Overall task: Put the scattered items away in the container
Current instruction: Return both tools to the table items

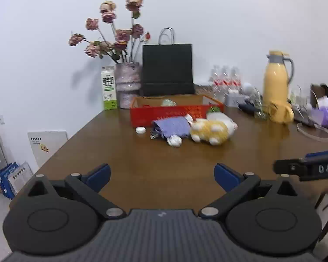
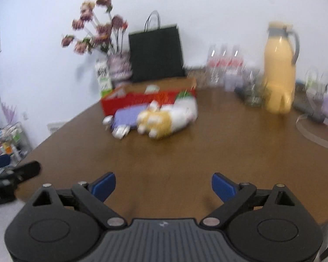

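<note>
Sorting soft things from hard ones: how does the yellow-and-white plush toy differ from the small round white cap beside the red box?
The yellow-and-white plush toy is large, fuzzy and lumpy, lying on its side; the small round white cap is tiny, smooth and flat. The toy touches the lilac pouch; the cap sits apart. Both lie on the brown wooden table, outside the red box.

White letters "DAS" stand on the right tongs' black body.
</note>
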A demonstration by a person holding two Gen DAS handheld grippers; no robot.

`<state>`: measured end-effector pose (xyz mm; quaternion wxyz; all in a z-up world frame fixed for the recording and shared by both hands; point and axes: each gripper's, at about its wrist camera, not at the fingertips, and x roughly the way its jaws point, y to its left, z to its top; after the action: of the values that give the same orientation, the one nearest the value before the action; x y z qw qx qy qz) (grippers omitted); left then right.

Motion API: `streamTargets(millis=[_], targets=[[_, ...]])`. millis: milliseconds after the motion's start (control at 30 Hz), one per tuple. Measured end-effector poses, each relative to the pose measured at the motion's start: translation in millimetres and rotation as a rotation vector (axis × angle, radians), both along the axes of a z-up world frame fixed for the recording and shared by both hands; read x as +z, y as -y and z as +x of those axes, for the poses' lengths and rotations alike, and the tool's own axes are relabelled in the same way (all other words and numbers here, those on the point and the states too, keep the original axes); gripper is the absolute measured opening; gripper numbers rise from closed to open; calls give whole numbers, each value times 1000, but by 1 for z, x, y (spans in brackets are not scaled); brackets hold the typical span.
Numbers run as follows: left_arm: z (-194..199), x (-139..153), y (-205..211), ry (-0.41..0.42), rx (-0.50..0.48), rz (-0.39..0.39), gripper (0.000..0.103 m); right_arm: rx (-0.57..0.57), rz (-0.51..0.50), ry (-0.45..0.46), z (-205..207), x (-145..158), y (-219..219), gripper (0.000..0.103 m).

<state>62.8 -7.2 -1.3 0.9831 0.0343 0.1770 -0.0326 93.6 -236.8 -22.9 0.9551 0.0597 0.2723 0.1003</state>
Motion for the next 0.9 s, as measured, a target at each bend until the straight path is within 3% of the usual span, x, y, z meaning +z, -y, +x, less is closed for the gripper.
streamTargets(millis=[167, 433, 600, 900], targets=[[0, -6, 8, -5, 1, -3, 103, 72, 48, -2, -15, -11, -12, 95], [0, -10, 9, -39, 6, -44, 103, 12, 54, -18, -12, -12, -3, 95], [-3, -12, 14, -11, -6, 3, 103, -9, 83, -69, -6, -21, 3, 95], [19, -21, 16, -22, -3, 17, 103, -22, 51, -60, 10, -28, 6, 95]])
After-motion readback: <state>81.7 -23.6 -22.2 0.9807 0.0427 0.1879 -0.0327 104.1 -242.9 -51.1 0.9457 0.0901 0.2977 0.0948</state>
